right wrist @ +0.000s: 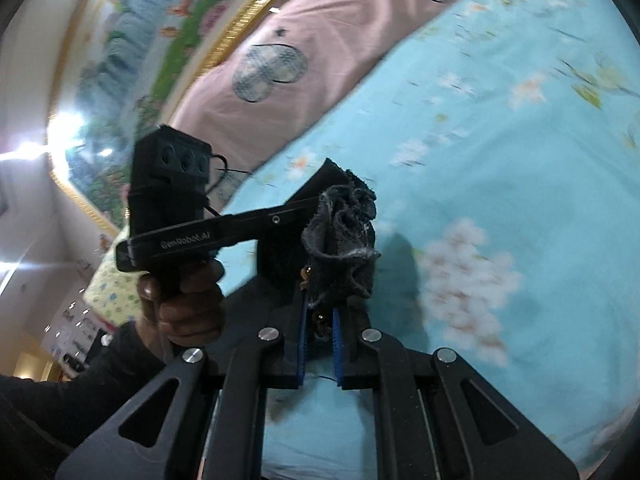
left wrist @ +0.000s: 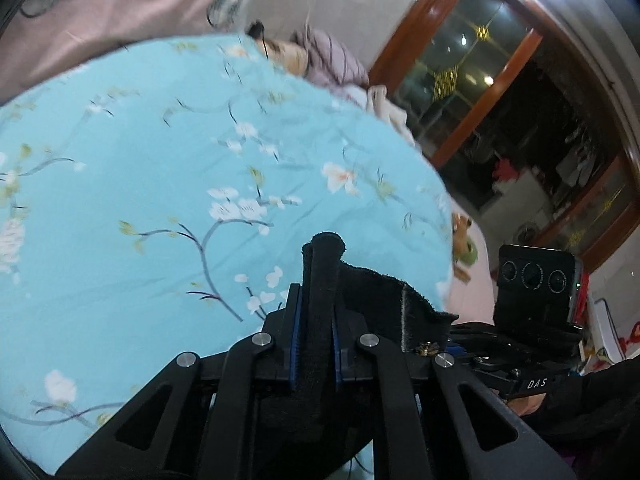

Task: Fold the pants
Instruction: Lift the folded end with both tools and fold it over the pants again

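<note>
The pants are dark black fabric held up above the bed. In the left wrist view my left gripper [left wrist: 316, 344] is shut on a thick fold of the pants [left wrist: 324, 280], and the cloth stretches right toward the other gripper [left wrist: 532, 308]. In the right wrist view my right gripper [right wrist: 320, 344] is shut on a bunched dark edge of the pants [right wrist: 344, 232]. The left gripper [right wrist: 180, 216] and the hand holding it show to the left, close by. The rest of the pants hangs below, hidden.
A light blue floral bedsheet [left wrist: 160, 160] lies under both grippers. A pink quilt [right wrist: 280, 60] lies along the bed's far side below a framed picture [right wrist: 140, 40]. Pillows and clothes [left wrist: 332, 60] are piled by the wooden window frame [left wrist: 460, 100].
</note>
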`<action>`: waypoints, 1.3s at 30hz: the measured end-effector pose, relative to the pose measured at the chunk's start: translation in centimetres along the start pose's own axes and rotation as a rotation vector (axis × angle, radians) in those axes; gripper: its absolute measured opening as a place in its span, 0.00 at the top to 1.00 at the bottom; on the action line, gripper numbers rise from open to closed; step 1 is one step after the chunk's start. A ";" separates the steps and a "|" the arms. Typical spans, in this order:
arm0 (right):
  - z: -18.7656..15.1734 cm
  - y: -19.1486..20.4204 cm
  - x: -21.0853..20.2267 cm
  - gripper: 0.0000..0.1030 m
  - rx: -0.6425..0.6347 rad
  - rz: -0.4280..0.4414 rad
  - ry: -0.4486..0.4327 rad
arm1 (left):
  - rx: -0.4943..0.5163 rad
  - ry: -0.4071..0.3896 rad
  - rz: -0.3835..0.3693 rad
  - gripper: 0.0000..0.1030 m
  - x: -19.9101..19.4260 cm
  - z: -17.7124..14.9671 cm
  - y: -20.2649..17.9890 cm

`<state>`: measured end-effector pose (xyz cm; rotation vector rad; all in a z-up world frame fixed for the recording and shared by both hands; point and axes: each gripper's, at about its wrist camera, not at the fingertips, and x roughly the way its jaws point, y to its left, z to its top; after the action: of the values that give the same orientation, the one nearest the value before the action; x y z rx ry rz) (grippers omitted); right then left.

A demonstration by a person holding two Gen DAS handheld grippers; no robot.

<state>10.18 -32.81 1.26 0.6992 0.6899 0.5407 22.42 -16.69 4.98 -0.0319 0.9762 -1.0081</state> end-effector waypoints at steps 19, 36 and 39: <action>-0.6 10.4 9.7 0.89 -0.154 0.330 0.188 | -0.171 -0.254 0.127 0.90 -13.4 -8.5 4.5; -5.0 12.6 18.2 0.86 -0.243 0.257 0.398 | -0.422 -0.281 0.207 0.90 -15.2 -17.2 11.1; -5.6 12.6 18.9 0.86 -0.252 0.238 0.426 | -0.465 -0.286 0.222 0.87 -15.7 -18.3 11.6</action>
<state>15.79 -10.13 0.04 0.4319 0.9196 0.9953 15.05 8.46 -0.43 -0.4336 0.9078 -0.5388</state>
